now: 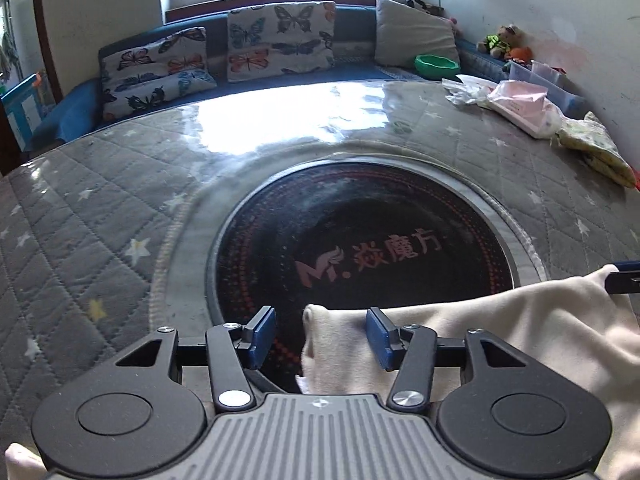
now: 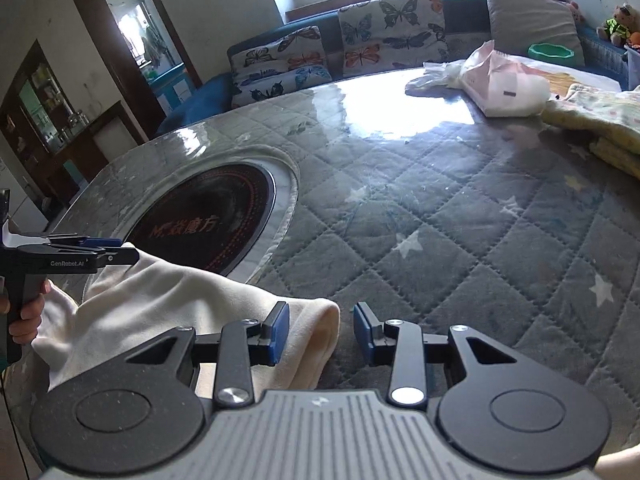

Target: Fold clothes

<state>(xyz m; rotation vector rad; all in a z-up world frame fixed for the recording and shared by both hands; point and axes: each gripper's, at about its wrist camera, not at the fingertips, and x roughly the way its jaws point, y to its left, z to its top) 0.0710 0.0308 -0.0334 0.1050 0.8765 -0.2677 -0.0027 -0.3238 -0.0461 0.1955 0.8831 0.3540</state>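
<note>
A: Where's the cream garment (image 2: pixel 172 304)?
B: At the desk's (image 2: pixel 460 216) near edge, its lower part hidden beneath both tools.
A: Gripped?
B: No. Left tool (image 1: pixel 322 334) and right tool (image 2: pixel 320 334) stand released, a fold between each.

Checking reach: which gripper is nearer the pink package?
Right. Right gripper sits on the pink package's side; left gripper is over the black cooktop, farther away.

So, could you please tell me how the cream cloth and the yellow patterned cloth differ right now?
The cream cloth is plain and lies rumpled at the near edge, between the left gripper and right gripper; the yellow patterned cloth is printed, folded flat and untouched at the far side. Both rest on the quilted table cover.
</note>
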